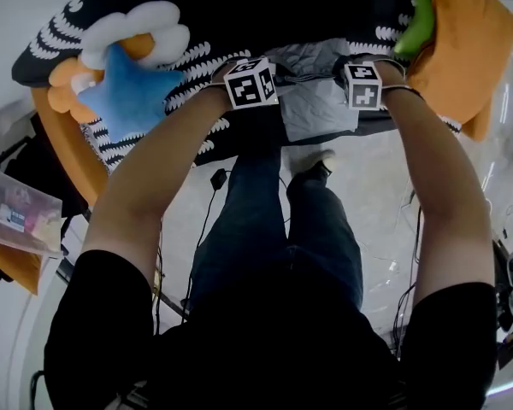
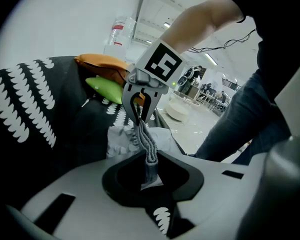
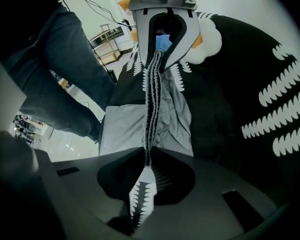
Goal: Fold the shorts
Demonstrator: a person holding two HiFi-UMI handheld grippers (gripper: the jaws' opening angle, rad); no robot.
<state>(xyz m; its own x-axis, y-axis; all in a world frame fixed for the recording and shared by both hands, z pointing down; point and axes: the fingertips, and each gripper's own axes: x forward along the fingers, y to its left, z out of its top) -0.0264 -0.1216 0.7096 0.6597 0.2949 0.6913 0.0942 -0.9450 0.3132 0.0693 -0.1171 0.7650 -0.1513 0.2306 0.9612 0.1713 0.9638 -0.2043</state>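
**Task item.** The light grey woven-fabric shorts (image 1: 318, 101) lie on the bench, between the two grippers at its near edge. Their ribbed elastic waistband (image 3: 151, 99) is lifted off the cloth and drawn into a taut, narrow strip from one gripper to the other. The legs lie below it in soft creases.

**Left gripper** (image 2: 149, 160). The fingers are clenched on one end of the waistband. Gathered ribbed fabric fills the gap between them.

**Right gripper** (image 3: 145, 160). The fingers are clenched on the opposite end of the same band, which is pinched edge-on into a thin ridged line.

**Surface.** The bench is draped in a matte black cloth with rows of white feather-shaped prints (image 1: 192, 56).

**Other items.**
- A plush blue star toy with fluffy white and orange parts (image 1: 128, 92) lies on the cloth to the left of the shorts.
- A soft orange cushion (image 1: 462, 41) lies to the right, with a smooth lime-green oval object (image 2: 106, 89) touching it.
- A clear plastic bottle with a red label band (image 2: 117, 34) stands beyond them.
- A clear plastic bag bearing a label (image 1: 17, 216) sits low at the left.

**Markings.** Each gripper carries a cube with black-and-white square markers. The print on the bottle and bag labels is too small to read.
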